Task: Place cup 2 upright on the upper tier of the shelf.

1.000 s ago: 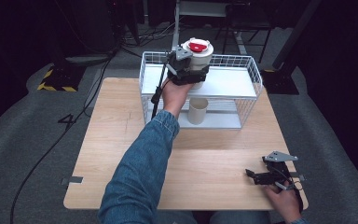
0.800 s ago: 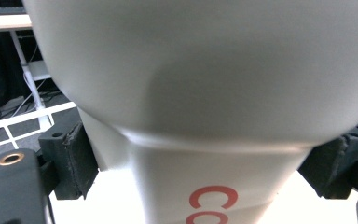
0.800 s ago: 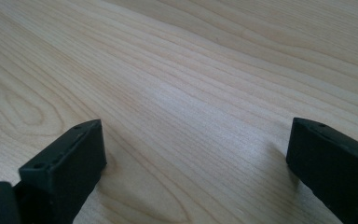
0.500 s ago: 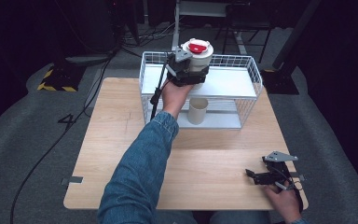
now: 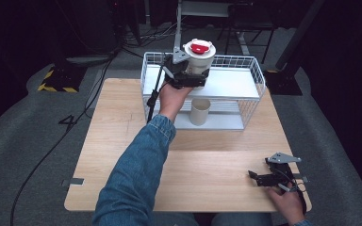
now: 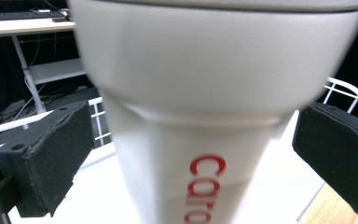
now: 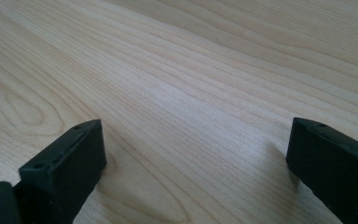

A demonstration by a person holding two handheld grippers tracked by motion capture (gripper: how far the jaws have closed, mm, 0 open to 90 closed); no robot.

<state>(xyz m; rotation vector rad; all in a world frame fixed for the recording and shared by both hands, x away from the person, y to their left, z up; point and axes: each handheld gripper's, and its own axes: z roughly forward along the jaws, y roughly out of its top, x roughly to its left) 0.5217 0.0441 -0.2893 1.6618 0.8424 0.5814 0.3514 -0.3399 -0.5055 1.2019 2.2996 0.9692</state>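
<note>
Newly parted left gripper (image 6: 196, 154) fingers (image 6: 56, 158) flank the cup (image 6: 205, 93), untouching

A wire rack (image 5: 254, 75) stands at the far edge of the table (image 5: 122, 141). On its upper shelf, toward the left end, stands a lidded cup (image 5: 199, 59); a smaller tumbler (image 5: 200, 111) stands on the lower shelf just below it. The right gripper (image 5: 254, 176) rests on the table's near right corner, well apart from the rack.

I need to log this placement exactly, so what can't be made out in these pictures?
- White cup: red lettering cut off by the left gripper view's bottom edge; its base too.
- Cup's foot on the rack shelf, high view: hidden by the left hand-held gripper.
- Beige cup below: contents too small.
</note>
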